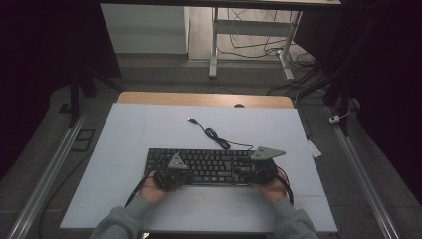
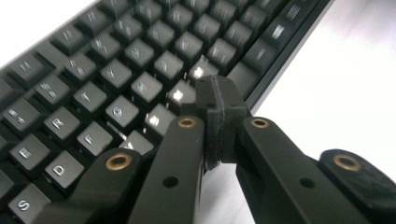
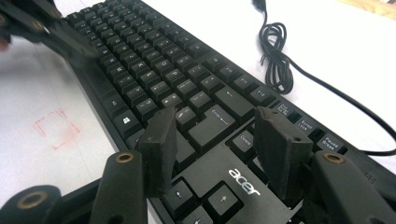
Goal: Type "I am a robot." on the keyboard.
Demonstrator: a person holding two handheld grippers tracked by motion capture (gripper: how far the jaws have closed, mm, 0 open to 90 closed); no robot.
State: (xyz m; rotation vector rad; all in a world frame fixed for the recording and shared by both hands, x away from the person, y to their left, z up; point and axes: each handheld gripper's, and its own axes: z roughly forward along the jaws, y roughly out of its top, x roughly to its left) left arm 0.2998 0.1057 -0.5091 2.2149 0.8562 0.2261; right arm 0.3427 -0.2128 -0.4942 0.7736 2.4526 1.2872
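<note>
- We have a black Acer keyboard (image 1: 206,166) lying flat on the white bench (image 1: 149,129), toward the near edge, long side facing the person.
- Left gripper (image 2: 218,100): its fingers are clenched together with nothing between them, the tip hovering just above the bottom letter row near the front edge of the keyboard. Closed like that, they make one narrow point, which we judge suits poking a single key better than a spread pair would.
- Right gripper (image 3: 215,140): fingers released, spread apart, holding nothing. They straddle the area around the Enter key and the arrow cluster by the acer logo (image 3: 243,181). We can't tell whether they touch the keys or sit just above.
- In the high view the left gripper (image 1: 171,174) and right gripper (image 1: 259,169) sit over the near-left and near-right parts of the keyboard, one hand on each end. We read that as the right end being steadied or readied while the left does the pressing.
- The USB cable (image 1: 214,133) runs off the far right corner, coiled loosely, plug lying unconnected on the bench beyond the keyboard, so it stays clear of both grippers.
- A faint red square mark (image 3: 56,128) shows on the bench just in front of the keyboard.
</note>
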